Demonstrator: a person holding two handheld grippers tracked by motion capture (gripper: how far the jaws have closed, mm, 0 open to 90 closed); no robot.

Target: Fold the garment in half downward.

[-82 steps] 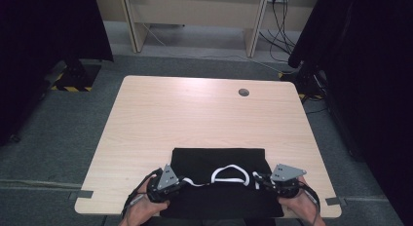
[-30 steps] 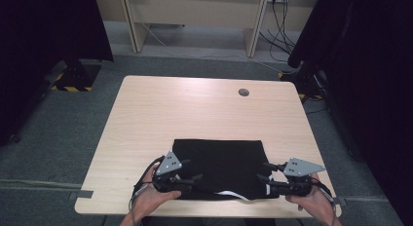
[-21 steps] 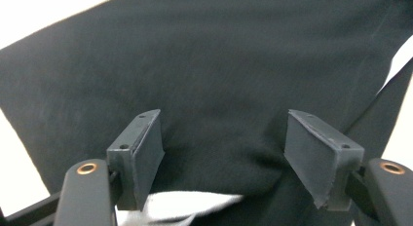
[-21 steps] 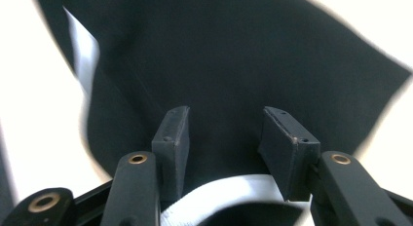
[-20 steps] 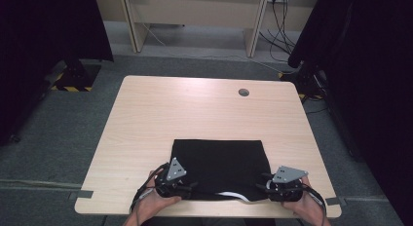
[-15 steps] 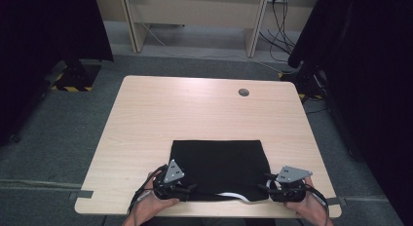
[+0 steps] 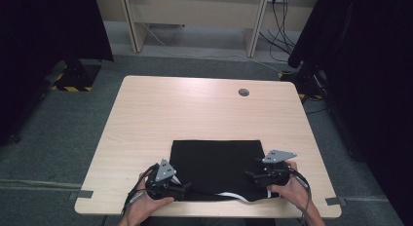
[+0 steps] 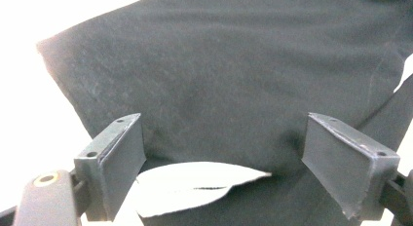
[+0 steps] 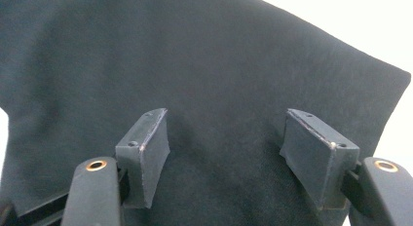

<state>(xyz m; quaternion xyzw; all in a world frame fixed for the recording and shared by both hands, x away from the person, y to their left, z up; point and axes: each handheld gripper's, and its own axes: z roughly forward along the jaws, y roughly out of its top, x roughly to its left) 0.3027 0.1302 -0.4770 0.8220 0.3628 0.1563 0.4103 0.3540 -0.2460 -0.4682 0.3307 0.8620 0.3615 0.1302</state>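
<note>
Lying flat, black cloth (image 7: 216,165), both hand-held grippers, left (image 7: 181,191), right (image 7: 253,176), just opened, jaws over it.

The black cloth (image 8: 234,89) runs off the left gripper view's edges.

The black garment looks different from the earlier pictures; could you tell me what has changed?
The near edge with its white-trimmed neckline was folded toward the person; the black garment now lies flat. Both tongs, left and right, have just been opening, letting it go. The table stayed as it was.
</note>
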